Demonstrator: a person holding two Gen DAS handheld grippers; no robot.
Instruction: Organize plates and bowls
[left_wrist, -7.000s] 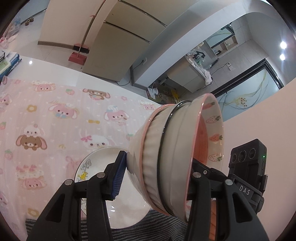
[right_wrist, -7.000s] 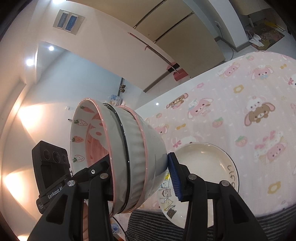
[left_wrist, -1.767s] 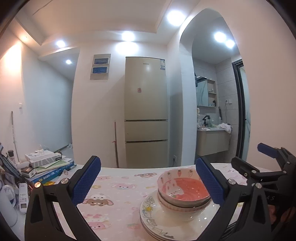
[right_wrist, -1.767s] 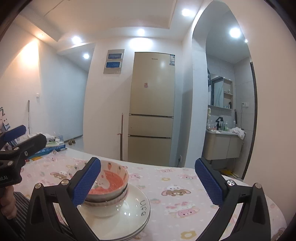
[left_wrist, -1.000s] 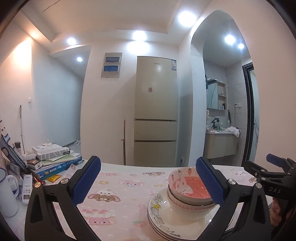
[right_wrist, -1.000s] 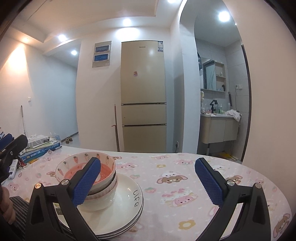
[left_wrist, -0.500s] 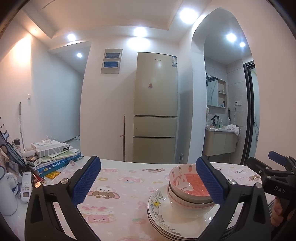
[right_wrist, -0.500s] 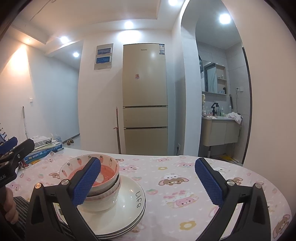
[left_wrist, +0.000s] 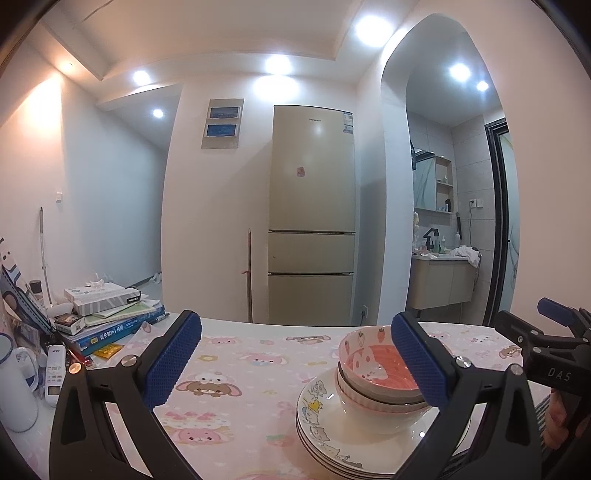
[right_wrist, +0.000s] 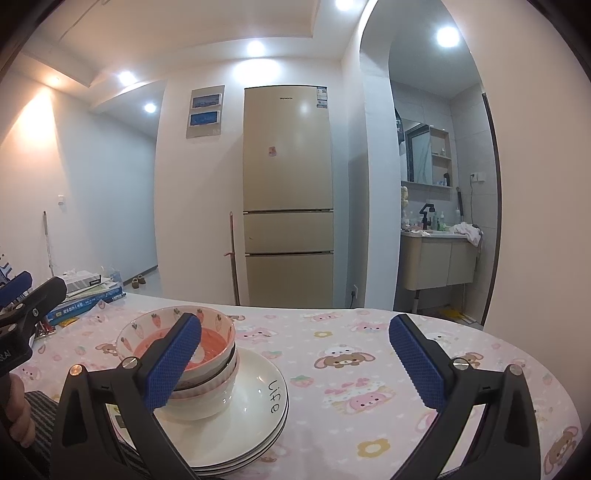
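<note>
A stack of nested bowls (left_wrist: 373, 384), the top one pink inside with strawberry and carrot prints, sits upright on a stack of white plates (left_wrist: 321, 439) on the pink cartoon tablecloth. It also shows in the right wrist view: the bowls (right_wrist: 207, 365) on the plates (right_wrist: 258, 413). My left gripper (left_wrist: 295, 362) is open and empty, to the left of the stack. My right gripper (right_wrist: 293, 358) is open and empty, to the right of it. Each gripper shows at the edge of the other's view.
A pile of books and boxes (left_wrist: 107, 314), a remote (left_wrist: 55, 373) and a white cup (left_wrist: 14, 391) stand at the table's left edge. A dark striped cloth (right_wrist: 40, 428) lies under the plates at the near edge. A fridge (left_wrist: 310, 243) stands behind the table.
Seven seconds ago both grippers clamped the bowl stack above a plate. Now the bowls rest on the plates and both grippers are open; in the last second they only drifted slightly.
</note>
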